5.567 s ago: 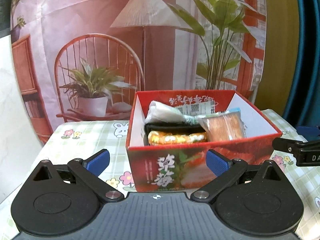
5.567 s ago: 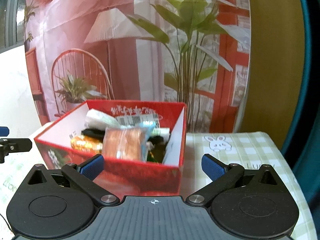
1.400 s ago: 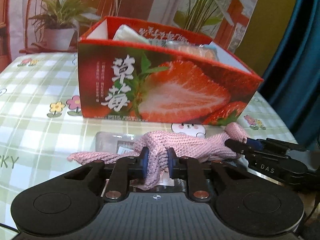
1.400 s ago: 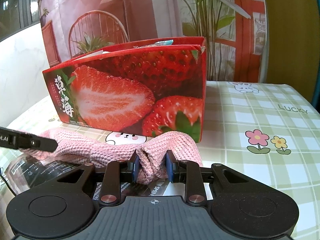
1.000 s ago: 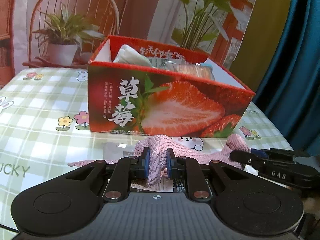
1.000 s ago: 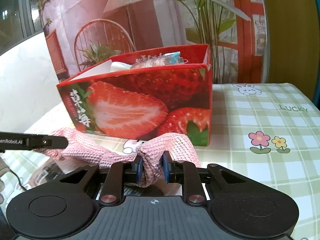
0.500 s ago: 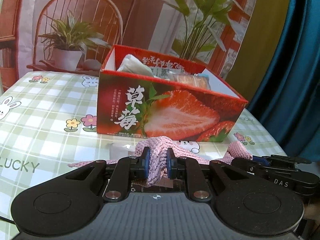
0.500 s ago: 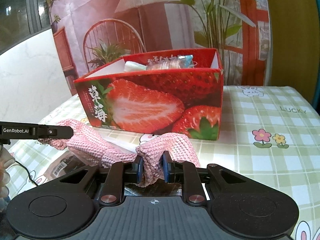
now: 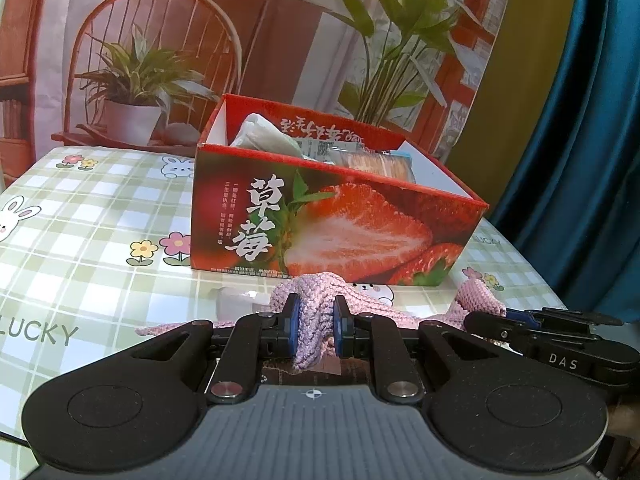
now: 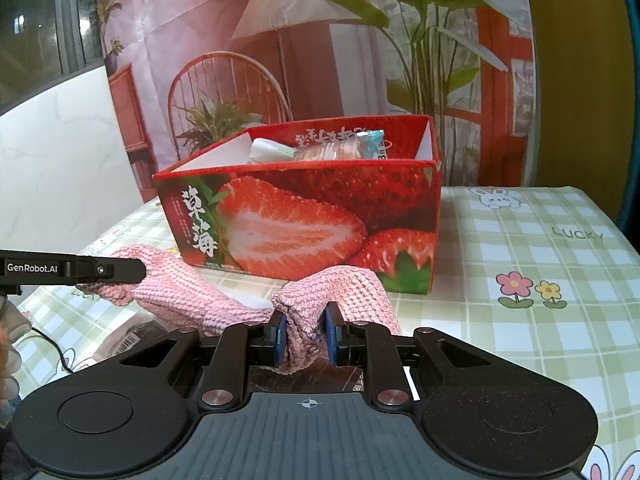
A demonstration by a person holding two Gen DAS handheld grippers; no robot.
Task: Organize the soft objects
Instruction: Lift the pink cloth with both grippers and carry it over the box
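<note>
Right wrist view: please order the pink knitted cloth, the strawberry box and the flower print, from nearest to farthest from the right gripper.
1. Pink knitted cloth, pinched in the right gripper.
2. Strawberry box, directly behind the cloth.
3. Flower print, on the tablecloth, out to the right.

Lower contents of the strawberry box [image 9: 328, 232] were hidden behind its front wall; only packet tops [image 9: 376, 164] showed. A flat dark package [image 10: 128, 344] under the pink knitted cloth [image 10: 180, 300] was mostly covered, label unreadable. Person's hand [image 10: 8, 360] was cut off at the left edge, blurred.
</note>
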